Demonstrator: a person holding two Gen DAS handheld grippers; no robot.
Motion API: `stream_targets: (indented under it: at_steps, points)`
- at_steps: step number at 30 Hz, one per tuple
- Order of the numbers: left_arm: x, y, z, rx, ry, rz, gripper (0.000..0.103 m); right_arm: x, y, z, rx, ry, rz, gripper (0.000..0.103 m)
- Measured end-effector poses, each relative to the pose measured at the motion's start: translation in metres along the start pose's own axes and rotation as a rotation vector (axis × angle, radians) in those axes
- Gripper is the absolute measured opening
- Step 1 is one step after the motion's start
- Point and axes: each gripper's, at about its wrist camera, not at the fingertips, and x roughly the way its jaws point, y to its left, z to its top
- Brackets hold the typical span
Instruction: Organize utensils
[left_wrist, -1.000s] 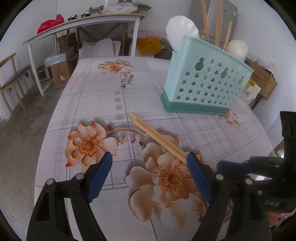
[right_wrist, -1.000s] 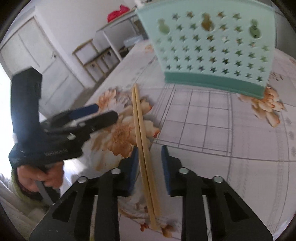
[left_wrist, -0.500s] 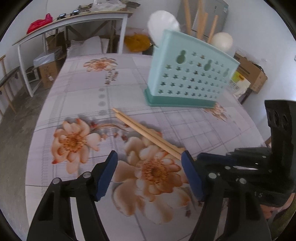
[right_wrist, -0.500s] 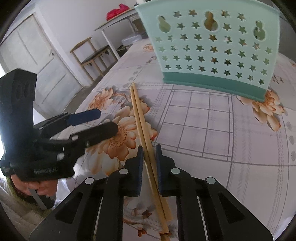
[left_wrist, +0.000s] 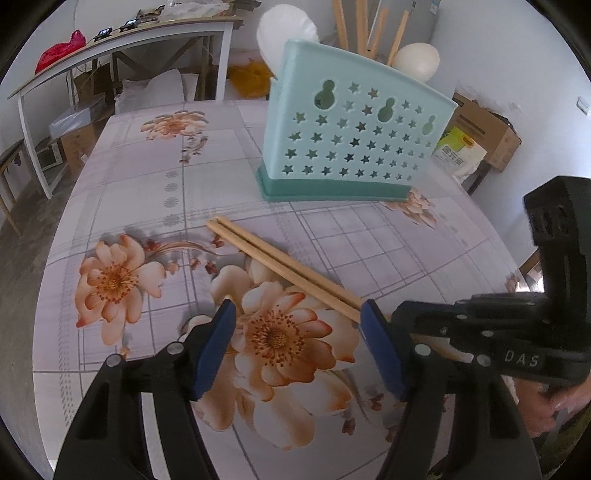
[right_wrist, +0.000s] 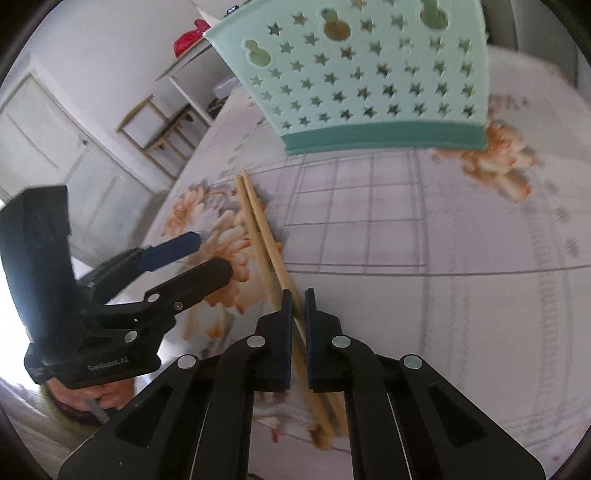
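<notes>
Two wooden chopsticks (left_wrist: 280, 266) (right_wrist: 258, 221) lie side by side on the flowered tablecloth (left_wrist: 147, 177). My right gripper (right_wrist: 298, 295) is shut on their near end, the sticks running between its pads. My left gripper (left_wrist: 297, 314) hangs open just left of them over a printed flower, nothing between its fingers; its right finger (left_wrist: 380, 350) stands beside the sticks. Behind them is the mint utensil holder (left_wrist: 354, 140) (right_wrist: 369, 74) with star holes, holding white spoons (left_wrist: 284, 33) and more chopsticks (left_wrist: 362, 22).
A white side table (left_wrist: 122, 37) with a red bag stands beyond the table's far end. Cardboard boxes (left_wrist: 487, 136) sit at the right. A wooden stool (right_wrist: 159, 129) and a white door (right_wrist: 44, 129) show in the right wrist view. A hand (left_wrist: 554, 402) grips the right tool.
The right jaws have closed from a gap around the chopsticks to pinching them. The left gripper has narrowed a little and shifted so the holder sits more central.
</notes>
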Motion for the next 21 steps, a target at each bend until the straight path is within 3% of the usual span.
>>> stream_targets:
  at_steps: [13,21]
  points:
    - [0.019,-0.022,0.000,0.085,0.013,0.074,0.061,-0.024,-0.018,-0.022,0.055,-0.030,-0.103,0.005]
    - [0.016,-0.022,-0.002,0.108,-0.007,0.032,0.038,-0.035,-0.025,-0.032,0.105,-0.049,-0.115,0.005]
